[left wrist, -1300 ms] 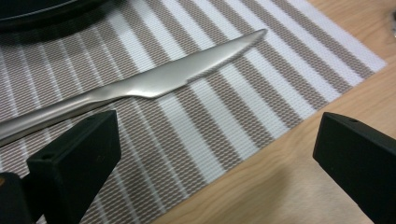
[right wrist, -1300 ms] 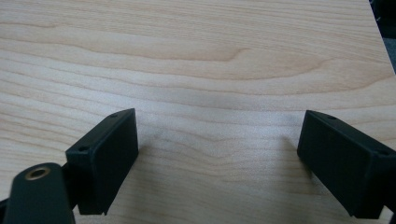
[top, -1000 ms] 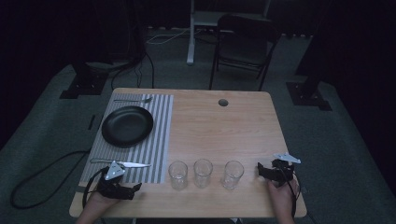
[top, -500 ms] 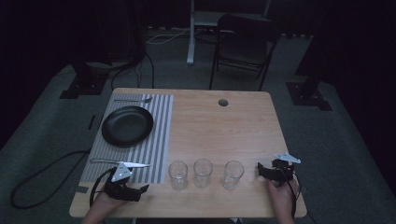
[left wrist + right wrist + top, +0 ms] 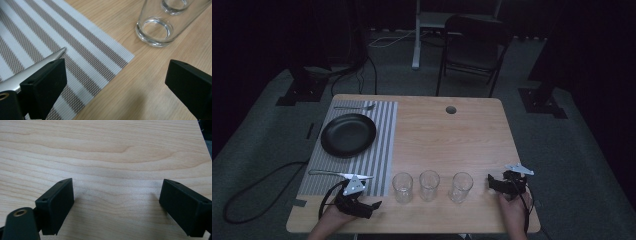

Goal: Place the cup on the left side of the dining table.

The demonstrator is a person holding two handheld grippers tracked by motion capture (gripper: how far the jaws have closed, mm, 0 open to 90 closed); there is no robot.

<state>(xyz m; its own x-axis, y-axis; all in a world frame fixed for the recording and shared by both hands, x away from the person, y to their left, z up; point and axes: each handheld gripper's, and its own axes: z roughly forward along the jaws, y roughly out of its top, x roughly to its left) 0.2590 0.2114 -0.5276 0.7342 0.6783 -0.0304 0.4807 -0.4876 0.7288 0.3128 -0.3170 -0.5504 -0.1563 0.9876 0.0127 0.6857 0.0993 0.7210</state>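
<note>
Wooden counter (image 5: 447,135) carries everything, pale-grained and bare of any readable brand, label or writing. Taking the striped placemat (image 5: 377,150) as the landmark: it covers the counter's left part, and the black plate (image 5: 348,134) sits on it. A fork (image 5: 354,107) lies along the mat's far edge, a knife (image 5: 329,173) across its near end. Just off the mat's near right corner stand three clear glasses in a row: the first glass (image 5: 402,187) closest to the corner, the middle glass (image 5: 429,184) beyond it, the third glass (image 5: 461,186) farthest from the mat.

At the mat's near edge, the left gripper (image 5: 368,206) rests low in the person's hand, pointing toward the first glass. Its fingers (image 5: 47,82) have just been closing a little yet stand wide apart, with nothing between them; the knife tip shows just behind one of them, and the first glass lies ahead in the left gripper view.

Well away from the mat, past the third glass, the right gripper (image 5: 493,182) has its fingers (image 5: 57,202) spread wide over bare wood, gripping nothing.
</note>
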